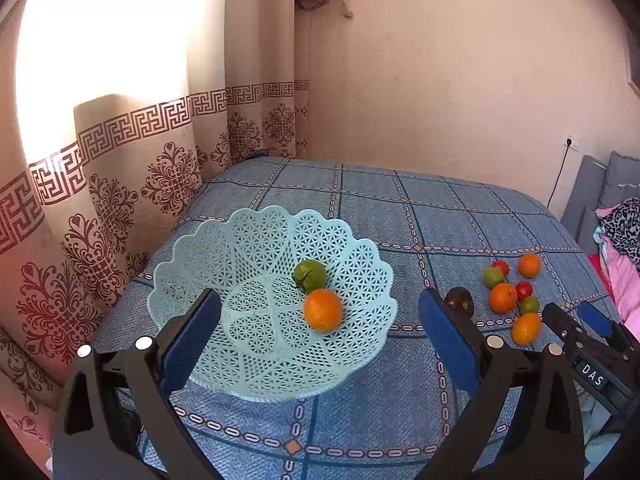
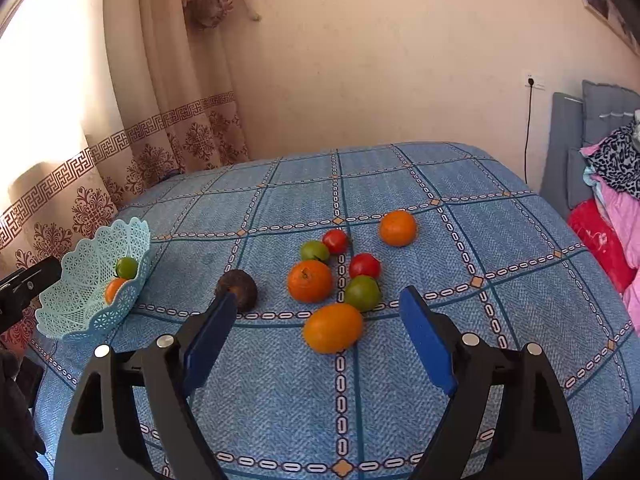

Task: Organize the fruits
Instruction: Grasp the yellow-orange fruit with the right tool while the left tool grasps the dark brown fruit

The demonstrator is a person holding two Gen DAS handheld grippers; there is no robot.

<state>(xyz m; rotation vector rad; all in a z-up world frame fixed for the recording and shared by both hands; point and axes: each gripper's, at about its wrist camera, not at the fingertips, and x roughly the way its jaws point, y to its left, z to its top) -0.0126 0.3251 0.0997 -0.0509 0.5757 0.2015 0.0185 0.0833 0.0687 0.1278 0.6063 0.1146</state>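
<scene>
1. The desk (image 2: 460,380), under a blue checked cloth, carries everything: the pale lattice basket (image 1: 200,256) on the left side, the loose fruit in a cluster well apart to the right
2. The basket already holds a green fruit (image 1: 310,276) and an orange (image 1: 323,309), touching each other; eight pieces look left to move
3. The right hand-held gripper (image 2: 320,324) hangs released, jaws wide, over the nearest orange fruit (image 2: 333,328); I judge this the next pick
4. To do it well: lower until the blue pads flank the fruit's widest part, then close gently, since it touches a green fruit (image 2: 363,293) that could roll
5. The left hand-held gripper (image 1: 320,320) hovers released and empty above the basket
6. Only writing readable: a "DAS" label (image 1: 592,375) on the right tool
</scene>
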